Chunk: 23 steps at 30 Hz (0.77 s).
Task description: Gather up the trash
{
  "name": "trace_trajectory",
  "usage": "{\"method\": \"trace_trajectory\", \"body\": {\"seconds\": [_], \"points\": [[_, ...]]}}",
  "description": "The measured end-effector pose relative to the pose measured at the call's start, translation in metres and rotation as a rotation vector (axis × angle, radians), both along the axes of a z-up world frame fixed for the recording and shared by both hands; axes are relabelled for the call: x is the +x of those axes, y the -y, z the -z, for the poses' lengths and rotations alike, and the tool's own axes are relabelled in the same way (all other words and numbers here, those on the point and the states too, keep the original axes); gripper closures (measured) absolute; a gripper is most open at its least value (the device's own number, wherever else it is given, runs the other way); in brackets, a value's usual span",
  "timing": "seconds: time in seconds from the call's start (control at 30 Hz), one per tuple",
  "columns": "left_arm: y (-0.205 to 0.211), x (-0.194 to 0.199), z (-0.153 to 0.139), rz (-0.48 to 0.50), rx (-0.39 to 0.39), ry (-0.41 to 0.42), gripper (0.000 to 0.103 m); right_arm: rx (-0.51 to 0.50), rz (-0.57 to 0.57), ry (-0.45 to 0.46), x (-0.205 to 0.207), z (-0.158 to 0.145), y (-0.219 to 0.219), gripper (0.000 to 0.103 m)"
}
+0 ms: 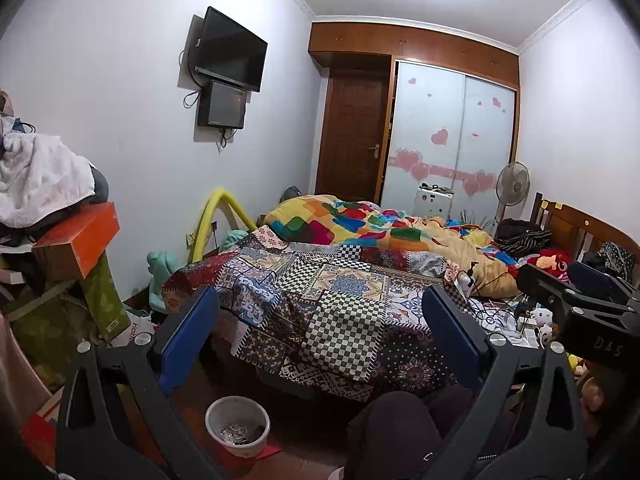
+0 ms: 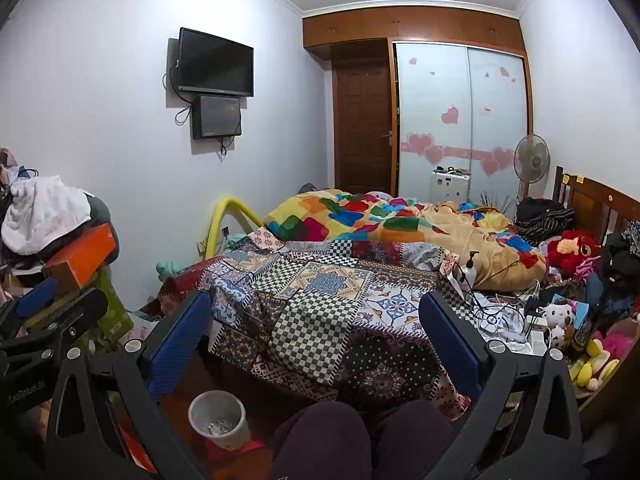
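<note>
Knees in dark trousers (image 2: 360,436) sit lowest in both views, so the person is seated facing the bed (image 1: 320,288), and just left of those knees stands the white bin (image 1: 237,424) on the floor, with some crumpled scraps already lying in the bottom. Both tools hang above it with nothing in them: the left hand-held gripper (image 1: 320,336) has its blue pads spread wide, and the right hand-held gripper (image 2: 316,332) is spread just as wide, empty too. No piece of trash is picked out yet, I'd say; likely candidates sit at the cluttered right side of the bed, among the white cables (image 2: 500,316), but what counts as rubbish there is too small to tell. Best approach, to my eye: choose one loose item, come down straight over it, close on its middle, keep clear of the cords, then carry it low across to the bin. Patchwork cover on the bed, bright quilt (image 1: 360,224) behind, soft toys at right, piled boxes at left, a television (image 1: 230,50) on the wall, wardrobe and fan beyond.
</note>
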<state>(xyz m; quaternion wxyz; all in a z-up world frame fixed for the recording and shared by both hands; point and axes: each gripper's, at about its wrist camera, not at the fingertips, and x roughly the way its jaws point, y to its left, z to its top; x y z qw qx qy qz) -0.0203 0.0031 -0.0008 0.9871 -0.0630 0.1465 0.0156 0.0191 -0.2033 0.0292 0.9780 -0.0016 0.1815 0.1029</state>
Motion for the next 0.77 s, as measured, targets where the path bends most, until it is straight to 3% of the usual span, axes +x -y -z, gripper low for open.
{"method": "trace_trajectory", "body": {"seconds": [0.77], "points": [[0.0027,0.0018,-0.0015,0.041,0.011,0.008,0.001,0.006,-0.008,-0.011,0.0001,0.0051,0.0055,0.0]]}}
